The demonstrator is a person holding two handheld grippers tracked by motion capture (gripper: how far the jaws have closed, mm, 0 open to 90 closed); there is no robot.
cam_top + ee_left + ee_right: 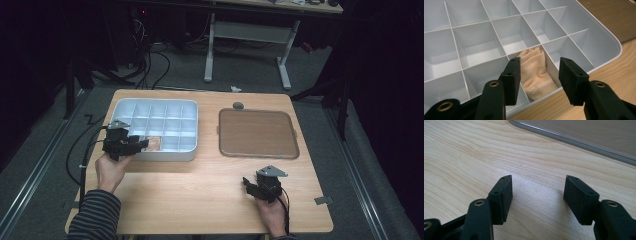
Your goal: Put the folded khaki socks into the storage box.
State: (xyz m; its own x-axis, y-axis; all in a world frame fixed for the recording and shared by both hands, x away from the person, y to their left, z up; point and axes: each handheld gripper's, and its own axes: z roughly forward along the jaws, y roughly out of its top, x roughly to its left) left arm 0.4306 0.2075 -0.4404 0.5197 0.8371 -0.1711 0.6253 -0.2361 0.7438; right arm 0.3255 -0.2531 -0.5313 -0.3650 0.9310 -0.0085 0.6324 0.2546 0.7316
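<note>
Dim room, grey floor with cables, a second desk at the back; in front, a light wooden table (200,185). Folded peach cloth with small white lettering (536,73): lies in one compartment of the near row of the pale grey plastic divider tray (599,47), which sits toward the table's left edge; it looks soft, light and limp, likely to sag and unfold when lifted, so the bunched upper fold is the surest place to pinch. Left gripper (539,76): jaws parted wide, empty, hovering just over the tray's near rim, straddling the cloth's compartment. Brown flat square tray with rounded corners (258,133): toward the right edge, bare. Right gripper (537,200): jaws wide apart, holding nothing, low over bare wood near the front edge.
</note>
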